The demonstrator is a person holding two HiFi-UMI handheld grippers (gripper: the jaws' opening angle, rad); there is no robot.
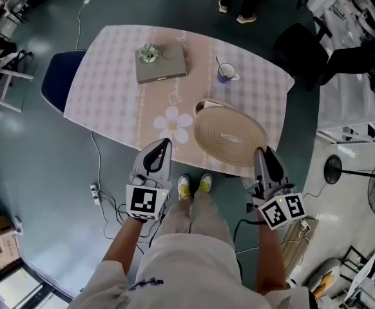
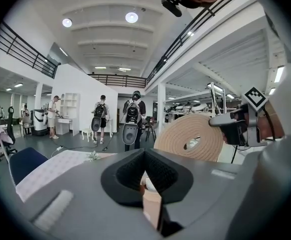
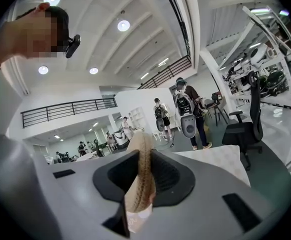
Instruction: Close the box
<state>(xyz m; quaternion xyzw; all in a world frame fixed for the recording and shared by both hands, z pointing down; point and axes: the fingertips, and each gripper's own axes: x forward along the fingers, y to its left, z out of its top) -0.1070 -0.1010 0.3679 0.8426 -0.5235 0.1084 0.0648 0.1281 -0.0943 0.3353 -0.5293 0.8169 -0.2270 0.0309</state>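
A round woven lid (image 1: 229, 137) lies over the near right edge of the table (image 1: 110, 89), with a pale box rim (image 1: 203, 105) showing just behind it. My right gripper (image 1: 259, 152) is shut on the lid's near right edge; in the right gripper view the coiled edge (image 3: 140, 179) stands between the pads. In the left gripper view the lid (image 2: 190, 136) stands tilted, its face toward me, with the right gripper (image 2: 230, 126) at its side. My left gripper (image 1: 167, 141) sits at the table's near edge left of the lid, apart from it, shut (image 2: 144, 154) with nothing held.
A flat grey box with a small plant (image 1: 162, 62) and a cup (image 1: 226, 73) stand at the table's far side. A blue chair (image 1: 58, 76) is at the left and a black chair (image 1: 297, 47) at the right. Cables and a power strip (image 1: 95, 192) lie on the floor. People stand in the hall beyond.
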